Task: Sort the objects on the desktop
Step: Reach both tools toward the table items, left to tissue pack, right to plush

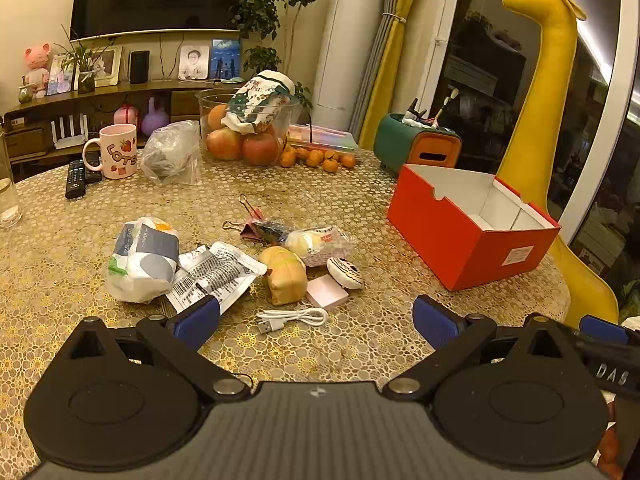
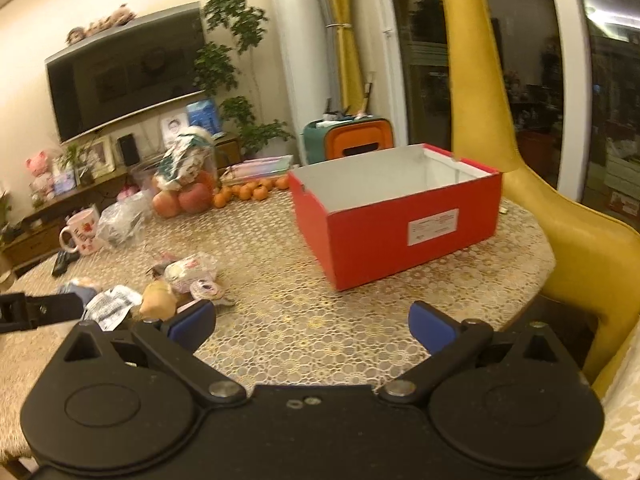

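An open red box (image 1: 460, 236) (image 2: 384, 224) with a white inside stands on the right of the round table. Left of it lies a heap of small things: a white and grey pouch (image 1: 140, 260), a printed sachet (image 1: 216, 276), a tan squishy bun (image 1: 284, 276) (image 2: 158, 300), a pink square block (image 1: 326, 291), a chocolate doughnut toy (image 1: 345, 273), a wrapped snack (image 1: 316, 242), pink binder clips (image 1: 252, 222) and a white USB cable (image 1: 294, 317). My left gripper (image 1: 316, 322) hangs open just before the cable. My right gripper (image 2: 312, 326) is open over bare tablecloth before the box.
At the back stand a glass fruit bowl (image 1: 248, 128), small oranges (image 1: 316, 158), a pink mug (image 1: 116, 152), a plastic bag (image 1: 172, 152), remote controls (image 1: 78, 178) and a green and orange organiser (image 1: 416, 144). A drinking glass (image 1: 8, 196) is far left. A yellow giraffe (image 1: 548, 120) stands beyond the table's right edge.
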Motion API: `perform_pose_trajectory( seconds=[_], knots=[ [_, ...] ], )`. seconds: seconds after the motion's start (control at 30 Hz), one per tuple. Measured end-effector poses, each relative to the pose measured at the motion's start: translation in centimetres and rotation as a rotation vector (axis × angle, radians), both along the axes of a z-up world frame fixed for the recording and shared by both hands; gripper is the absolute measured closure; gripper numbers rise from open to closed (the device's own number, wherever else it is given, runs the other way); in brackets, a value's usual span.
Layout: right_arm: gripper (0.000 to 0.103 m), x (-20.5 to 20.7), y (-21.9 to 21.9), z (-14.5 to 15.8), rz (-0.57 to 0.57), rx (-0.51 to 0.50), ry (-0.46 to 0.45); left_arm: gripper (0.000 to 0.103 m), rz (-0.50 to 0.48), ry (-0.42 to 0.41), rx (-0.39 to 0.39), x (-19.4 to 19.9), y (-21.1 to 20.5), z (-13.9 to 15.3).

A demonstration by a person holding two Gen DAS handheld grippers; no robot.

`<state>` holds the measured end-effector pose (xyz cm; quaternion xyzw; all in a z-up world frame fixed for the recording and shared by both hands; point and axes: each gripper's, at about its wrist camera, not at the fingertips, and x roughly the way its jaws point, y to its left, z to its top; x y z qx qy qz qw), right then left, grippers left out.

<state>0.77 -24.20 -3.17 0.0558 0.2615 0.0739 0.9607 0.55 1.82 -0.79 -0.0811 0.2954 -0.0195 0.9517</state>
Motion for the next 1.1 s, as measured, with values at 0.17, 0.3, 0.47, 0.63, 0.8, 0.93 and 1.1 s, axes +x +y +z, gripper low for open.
perform_pose_trajectory(
  seconds=[0.17, 0.3, 0.47, 0.63, 0.8, 0.93, 1.1],
  knots=[
    [0.000, 0.7, 1.5, -0.3, 0.060, -0.048, -0.030, 0.000, -0.005, -0.003, 0.018, 0.7, 0.5, -0.4],
    [0.001, 2.2, 2.8, -0.7, 0.081, -0.073, -0.034, 0.000, 0.002, -0.001, 0.030, 1.7, 1.5, -1.0],
    [0.003, 4.6, 4.6, -1.4, 0.121, -0.108, -0.027, 0.000, 0.023, 0.006, 0.031, 3.4, 3.5, -2.1],
    [0.005, 7.3, 6.6, -2.4, 0.173, -0.159, -0.029, 0.000, 0.065, 0.025, 0.054, 5.5, 6.3, -3.3],
    [0.009, 10.2, 8.0, -3.7, 0.191, -0.178, 0.010, 0.000, 0.122, 0.037, 0.079, 7.5, 9.3, -4.2],
    [0.009, 11.9, 9.0, -4.4, 0.212, -0.182, 0.021, 0.000, 0.163, 0.047, 0.081, 9.0, 11.5, -4.6],
    [0.011, 13.5, 10.1, -5.4, 0.227, -0.188, 0.048, 0.000, 0.192, 0.087, 0.087, 11.1, 13.2, -5.7]
  ],
)
